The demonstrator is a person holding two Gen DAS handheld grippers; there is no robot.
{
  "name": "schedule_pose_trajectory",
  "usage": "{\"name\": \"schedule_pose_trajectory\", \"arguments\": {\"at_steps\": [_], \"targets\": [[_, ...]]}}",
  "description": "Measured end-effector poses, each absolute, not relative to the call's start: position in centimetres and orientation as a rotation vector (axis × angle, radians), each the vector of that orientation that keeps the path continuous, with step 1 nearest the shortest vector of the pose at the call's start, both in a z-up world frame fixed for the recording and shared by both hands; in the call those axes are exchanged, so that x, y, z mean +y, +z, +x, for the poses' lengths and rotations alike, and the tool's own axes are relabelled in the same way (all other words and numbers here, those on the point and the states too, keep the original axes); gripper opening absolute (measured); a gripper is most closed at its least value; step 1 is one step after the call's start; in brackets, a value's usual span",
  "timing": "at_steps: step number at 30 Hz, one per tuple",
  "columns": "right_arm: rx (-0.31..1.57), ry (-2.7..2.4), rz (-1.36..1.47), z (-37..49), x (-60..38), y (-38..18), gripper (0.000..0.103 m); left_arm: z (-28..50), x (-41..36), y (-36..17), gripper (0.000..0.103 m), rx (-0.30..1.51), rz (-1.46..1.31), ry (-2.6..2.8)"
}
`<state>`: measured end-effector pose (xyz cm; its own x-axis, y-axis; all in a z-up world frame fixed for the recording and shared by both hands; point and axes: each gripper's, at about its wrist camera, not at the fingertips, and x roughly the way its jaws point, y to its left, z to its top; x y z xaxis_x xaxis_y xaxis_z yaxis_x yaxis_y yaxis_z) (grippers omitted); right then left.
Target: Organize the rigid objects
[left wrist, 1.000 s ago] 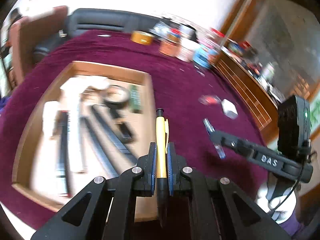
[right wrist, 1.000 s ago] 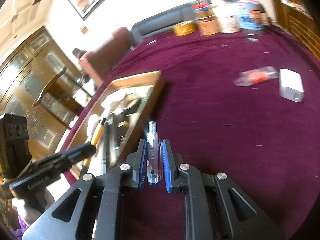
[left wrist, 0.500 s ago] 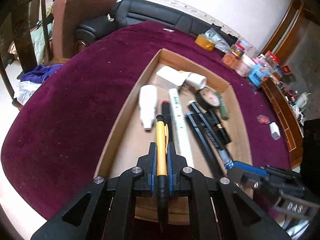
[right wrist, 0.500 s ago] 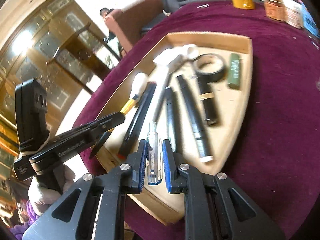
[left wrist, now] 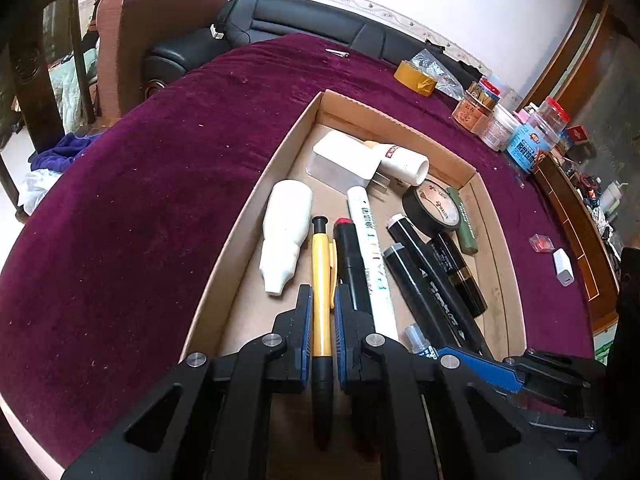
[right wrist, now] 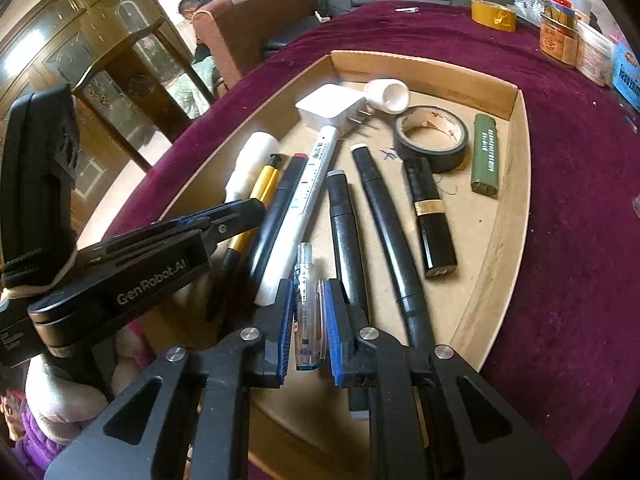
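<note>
A shallow cardboard tray [left wrist: 256, 196] [right wrist: 516, 184] on the purple cloth holds several pens and markers, a white bottle [left wrist: 286, 232], a white paint marker [left wrist: 368, 248], black tape [left wrist: 432, 208] [right wrist: 432, 140], a green lighter [right wrist: 485, 154] and a white plug [left wrist: 344, 162]. My left gripper [left wrist: 320, 312] is shut on a yellow pen [left wrist: 321, 280] [right wrist: 262, 188], low over the tray between the bottle and a black marker. My right gripper [right wrist: 307, 300] is shut on a clear pen [right wrist: 306, 296] [left wrist: 418, 344] over the tray's near end.
Jars and tins [left wrist: 500, 120] and a yellow tape roll [left wrist: 414, 78] stand at the table's far right. A white adapter [left wrist: 563, 266] and a small red packet [left wrist: 541, 242] lie on the cloth right of the tray. A sofa and armchair stand behind.
Both grippers swung left from the open cloth to over the tray and came down low over its near end, each still holding its pen.
</note>
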<state>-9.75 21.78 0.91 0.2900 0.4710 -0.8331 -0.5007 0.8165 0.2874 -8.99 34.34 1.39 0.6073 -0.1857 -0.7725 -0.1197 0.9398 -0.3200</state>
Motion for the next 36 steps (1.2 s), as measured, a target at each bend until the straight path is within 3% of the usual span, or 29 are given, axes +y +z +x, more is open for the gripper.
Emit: {"name": "schedule_pose_trajectory", "arguments": {"at_steps": [4,8,13,14,15,16,17,18,19,22,27,36], "targets": [[1.121,0.646,0.004,-9.3,21.4,0.7,0.014,-9.7,34.7,1.8,0.015,0.906,-0.388,-0.045],[1.082,0.655,0.035,-10.0,20.0,1.8,0.014,-11.7,34.3,4.0,0.034,0.83,-0.375,-0.02],[0.933,0.617,0.059,-12.1,17.0,4.7,0.029,-15.5,32.3,8.8,0.043,0.621,-0.242,0.128],[0.879,0.595,0.058,-12.8,16.3,5.4,0.03,-17.3,31.2,10.5,0.053,0.532,-0.197,0.191],[0.806,0.557,0.048,-13.7,15.4,6.3,0.04,-18.7,30.6,11.7,0.075,0.466,-0.182,0.216],[0.712,0.5,0.027,-15.0,14.4,7.2,0.067,-20.4,29.9,12.8,0.091,0.384,-0.177,0.228],[0.635,0.45,0.012,-16.0,13.5,7.9,0.083,-22.4,29.2,13.7,0.102,0.285,-0.18,0.22],[0.567,0.4,0.009,-17.0,12.6,8.3,0.1,-24.9,28.3,14.4,0.102,0.142,-0.195,0.193],[0.503,0.349,0.02,-17.9,11.6,8.5,0.103,-25.8,27.9,14.6,0.102,0.091,-0.202,0.178],[0.487,0.28,0.04,-18.2,9.7,8.2,0.103,-25.4,26.3,14.6,0.102,0.098,-0.195,0.105],[0.521,0.214,0.014,-19.3,8.0,6.9,0.103,-19.9,25.0,11.1,0.102,0.451,-0.206,0.119],[0.511,0.207,-0.078,-20.6,7.5,6.1,0.103,-19.2,23.1,9.7,0.102,0.552,-0.121,0.272]]}}
